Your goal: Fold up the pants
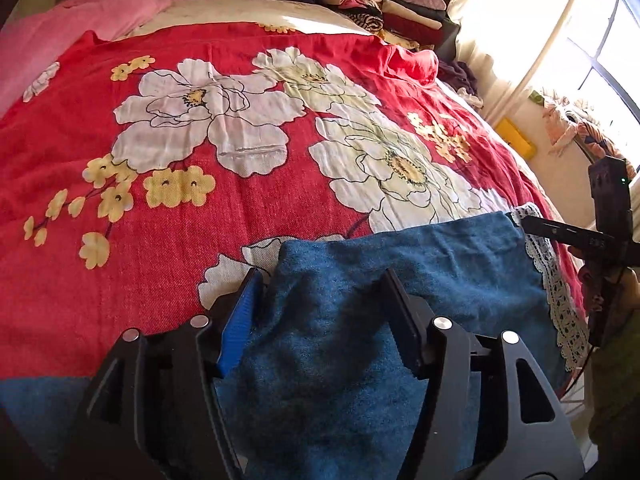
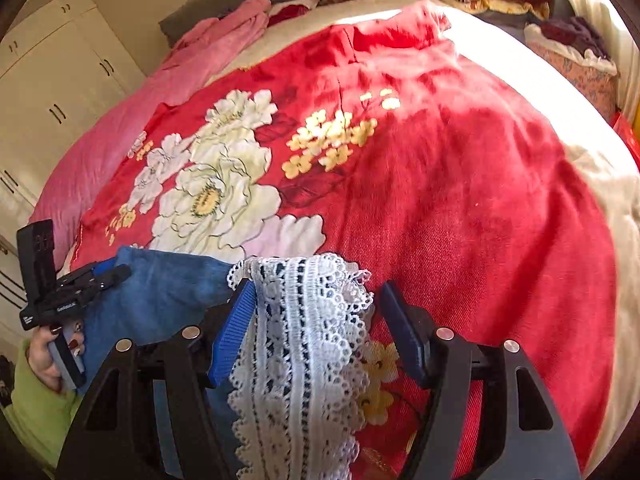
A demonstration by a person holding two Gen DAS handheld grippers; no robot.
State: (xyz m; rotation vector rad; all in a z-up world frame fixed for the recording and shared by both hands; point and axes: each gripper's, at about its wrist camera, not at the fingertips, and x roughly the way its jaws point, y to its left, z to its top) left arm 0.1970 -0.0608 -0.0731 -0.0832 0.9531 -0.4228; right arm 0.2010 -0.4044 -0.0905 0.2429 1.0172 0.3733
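Note:
Blue pants [image 1: 400, 276] with a white lace hem [image 1: 556, 292] lie on the near edge of a bed with a red flowered spread [image 1: 240, 208]. My left gripper [image 1: 320, 280] is open, its jaws wide apart over the blue cloth at the pants' left end. My right gripper [image 2: 316, 292] is open, its jaws on either side of the lace hem [image 2: 304, 340], with blue cloth [image 2: 160, 292] to its left. The right gripper shows in the left wrist view [image 1: 520, 220] at the pants' far right corner. The left gripper shows in the right wrist view [image 2: 116, 274] on the blue cloth.
A pink blanket [image 1: 100, 8] lies at the bed's far left. Stacks of folded clothes [image 1: 380, 0] sit at the head. A bright window [image 1: 592, 40] and curtain are at the right. White wardrobes [image 2: 52, 80] stand left of the bed.

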